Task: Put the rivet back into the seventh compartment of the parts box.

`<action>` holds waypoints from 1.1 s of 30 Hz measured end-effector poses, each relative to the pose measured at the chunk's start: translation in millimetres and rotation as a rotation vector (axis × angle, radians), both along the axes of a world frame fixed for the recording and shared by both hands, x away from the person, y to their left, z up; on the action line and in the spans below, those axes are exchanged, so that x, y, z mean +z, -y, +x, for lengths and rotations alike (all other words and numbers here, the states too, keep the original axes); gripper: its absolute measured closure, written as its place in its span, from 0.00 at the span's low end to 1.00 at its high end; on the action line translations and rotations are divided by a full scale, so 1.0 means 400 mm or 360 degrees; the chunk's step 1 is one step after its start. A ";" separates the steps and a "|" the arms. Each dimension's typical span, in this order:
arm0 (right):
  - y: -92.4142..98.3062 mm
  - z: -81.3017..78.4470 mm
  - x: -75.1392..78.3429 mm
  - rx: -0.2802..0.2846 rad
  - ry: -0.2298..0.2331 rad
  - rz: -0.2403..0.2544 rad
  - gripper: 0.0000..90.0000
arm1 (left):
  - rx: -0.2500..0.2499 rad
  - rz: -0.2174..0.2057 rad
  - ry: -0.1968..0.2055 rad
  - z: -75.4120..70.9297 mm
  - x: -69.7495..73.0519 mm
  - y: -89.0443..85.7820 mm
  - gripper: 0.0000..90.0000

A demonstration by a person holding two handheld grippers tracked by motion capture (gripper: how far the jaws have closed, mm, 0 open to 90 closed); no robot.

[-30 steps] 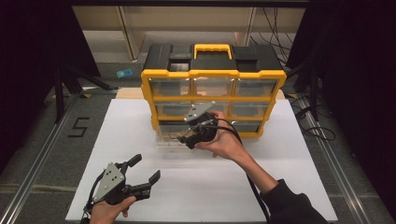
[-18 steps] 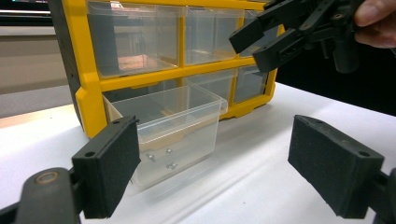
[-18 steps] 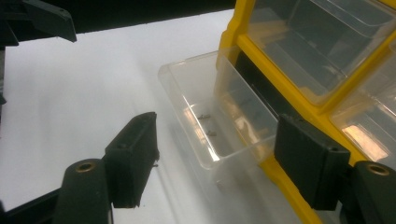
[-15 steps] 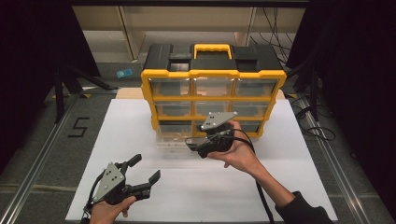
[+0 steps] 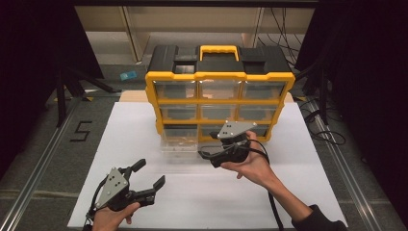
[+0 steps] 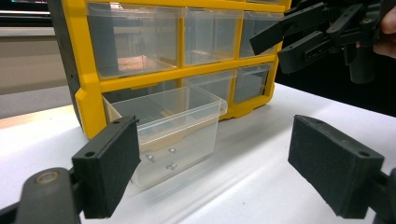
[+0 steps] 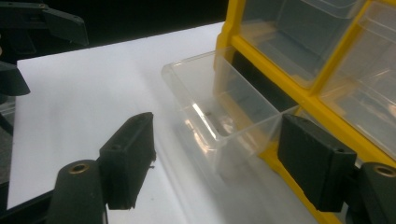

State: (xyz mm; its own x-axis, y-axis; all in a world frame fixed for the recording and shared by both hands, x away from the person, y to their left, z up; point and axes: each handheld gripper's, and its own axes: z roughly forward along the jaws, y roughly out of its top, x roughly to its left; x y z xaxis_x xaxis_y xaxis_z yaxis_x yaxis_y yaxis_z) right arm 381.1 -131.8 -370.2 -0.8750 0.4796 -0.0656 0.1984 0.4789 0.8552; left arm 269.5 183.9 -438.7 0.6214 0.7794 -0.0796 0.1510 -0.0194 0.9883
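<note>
A yellow and black organizer [image 5: 219, 77] with clear drawers stands at the back of the white table top [image 5: 298, 192]. Its bottom-left clear drawer [image 5: 179, 142] is pulled out, and small screws [image 6: 161, 156] lie on its floor. My right gripper [image 5: 206, 156] hovers open just right of that drawer, its jaws pointing left with nothing between them. In the right gripper view the drawer [image 7: 219, 107] lies ahead of the open jaws [image 7: 219, 158]. My left gripper [image 5: 151, 172] rests open near the front left, facing the drawer [image 6: 173, 126] from a distance.
The organizer's other drawers [image 5: 216, 90] are pushed in. A black carry handle with a yellow grip [image 5: 219, 50] tops it. Bare white surface lies in front of the drawer and to both sides. A metal rail [image 5: 43, 168] runs along the table's left edge.
My right gripper has drawn back from the pulled-out drawer, moving right and toward the person. The left gripper has stayed where it was.
</note>
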 end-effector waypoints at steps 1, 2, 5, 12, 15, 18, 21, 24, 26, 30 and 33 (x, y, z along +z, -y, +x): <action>0.004 -0.003 -0.001 0.0008 -0.0012 0.0008 0.31 | 0.0000 0.0000 0.0000 0.000 0.000 0.000 0.18; 0.008 -0.006 -0.002 0.0005 -0.0023 0.0008 0.31 | 0.0000 0.0000 0.0000 0.000 0.000 0.000 0.18; 0.022 -0.012 -0.007 0.0001 -0.0020 0.0022 0.31 | -0.0009 -0.0015 0.0012 0.002 -0.001 0.000 0.18; 0.057 -0.027 -0.021 -0.0019 -0.0059 0.0108 0.30 | -0.0007 -0.0002 -0.0002 0.000 0.000 0.001 0.18; 0.066 -0.034 -0.027 -0.0010 -0.0077 0.0127 0.29 | -0.0006 -0.0003 -0.0002 0.000 0.000 0.001 0.18; 0.073 -0.040 -0.033 -0.0013 -0.0085 0.0146 0.28 | -0.0009 -0.0001 -0.0002 0.000 0.000 0.001 0.18; 0.083 -0.045 -0.037 -0.0010 -0.0079 0.0152 0.28 | -0.0008 -0.0003 -0.0004 0.000 0.000 0.000 0.18; 0.091 -0.053 -0.041 -0.0020 -0.0065 0.0172 0.28 | -0.0008 -0.0004 -0.0004 0.001 0.000 0.001 0.18; 0.096 -0.057 -0.044 -0.0020 -0.0058 0.0188 0.28 | -0.0009 -0.0003 -0.0003 0.001 0.000 0.001 0.18; 0.111 -0.068 -0.049 -0.0041 -0.0033 0.0220 0.28 | -0.0007 0.0002 0.0001 0.001 0.000 0.000 0.18; 0.122 -0.074 -0.053 -0.0046 -0.0032 0.0236 0.28 | -0.0003 -0.0004 -0.0004 0.000 -0.001 0.000 0.18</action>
State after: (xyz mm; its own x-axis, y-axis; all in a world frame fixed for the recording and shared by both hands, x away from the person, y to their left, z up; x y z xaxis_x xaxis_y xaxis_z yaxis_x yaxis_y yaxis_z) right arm 351.6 -180.8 -391.6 -0.8611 0.5078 0.0255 0.2283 0.3414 0.9118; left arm 269.7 183.9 -438.9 0.6227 0.7780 -0.0830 0.1533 -0.0173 0.9880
